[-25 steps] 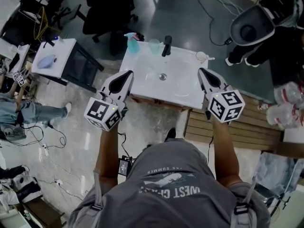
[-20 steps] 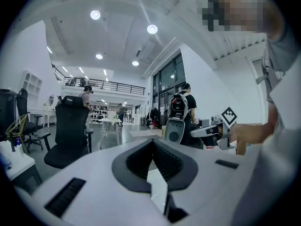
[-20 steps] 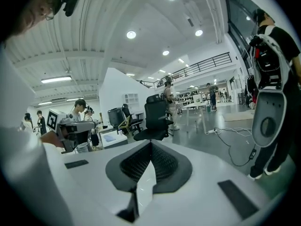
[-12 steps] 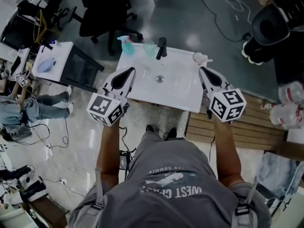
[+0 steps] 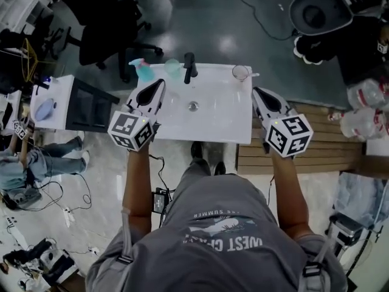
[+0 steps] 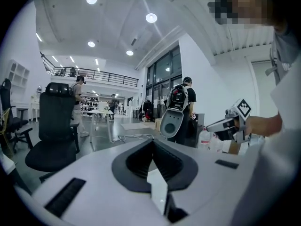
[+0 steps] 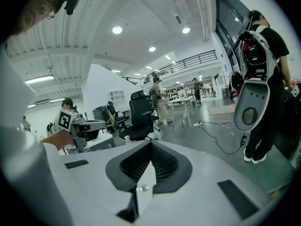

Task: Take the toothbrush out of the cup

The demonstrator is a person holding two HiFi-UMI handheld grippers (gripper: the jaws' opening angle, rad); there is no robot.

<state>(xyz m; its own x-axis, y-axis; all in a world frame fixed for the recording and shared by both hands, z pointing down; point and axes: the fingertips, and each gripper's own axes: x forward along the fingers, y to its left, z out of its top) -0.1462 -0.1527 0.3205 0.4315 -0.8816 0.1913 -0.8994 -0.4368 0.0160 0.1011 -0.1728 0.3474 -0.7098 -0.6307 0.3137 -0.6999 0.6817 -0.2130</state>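
Both grippers had drawn nearer the white washbasin (image 5: 225, 111): left gripper (image 5: 159, 84) over its left edge, right gripper (image 5: 256, 92) at its right, both tongs pressed together, empty. At the back right corner, the toothbrush (image 5: 251, 75) sat in the cup (image 5: 240, 72), long axis sideways, pointing right.

The surface (image 5: 225, 111) is glossy white, and the tap (image 5: 189, 67) on it is black. A spray bottle (image 5: 143, 70) is turquoise, the tumbler (image 5: 172, 67) beside it a pale translucent green. The cup (image 5: 240, 72) is clear, and the toothbrush (image 5: 253, 75) is whitish. The left gripper (image 5: 159, 84) and right gripper (image 5: 258, 92) are white shells with black ribbed insets, and each bears black-and-white square markers. The person's shirt (image 5: 225, 199) is grey with white print. The decking (image 5: 316, 157) is brown slats. The floor (image 5: 231, 23) is dark grey-green.
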